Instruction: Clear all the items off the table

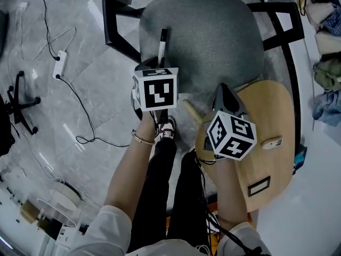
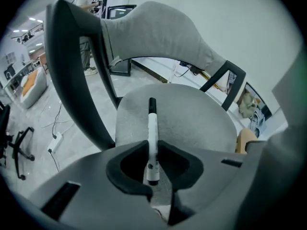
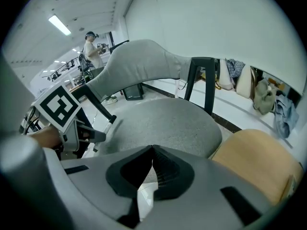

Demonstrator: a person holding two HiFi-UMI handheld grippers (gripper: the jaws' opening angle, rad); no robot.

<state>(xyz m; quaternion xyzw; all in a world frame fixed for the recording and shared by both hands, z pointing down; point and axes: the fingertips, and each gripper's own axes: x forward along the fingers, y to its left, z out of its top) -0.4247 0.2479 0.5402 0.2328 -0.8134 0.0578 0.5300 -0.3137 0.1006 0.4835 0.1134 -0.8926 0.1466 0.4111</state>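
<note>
A white marker pen with a black cap (image 2: 152, 128) is clamped between the pads of my left gripper (image 2: 152, 152), cap pointing away. In the head view the marker pen (image 1: 161, 44) sticks out of the left gripper (image 1: 158, 64) over the seat of a grey upholstered chair (image 1: 213, 31). My right gripper (image 1: 224, 91) hangs to the right, over the seat's near edge by a round wooden stool (image 1: 272, 116). Its jaws (image 3: 152, 148) meet at the tips with nothing between them. The left gripper's marker cube (image 3: 58, 107) shows at the left of the right gripper view.
The chair has black arms (image 1: 114, 23) and a grey backrest (image 2: 158, 28). A power strip (image 1: 59, 64) and cables lie on the marble floor at the left, beside a black stand base (image 1: 21, 103). Bags (image 1: 326, 47) sit along the right wall. A person (image 2: 86, 13) stands far off.
</note>
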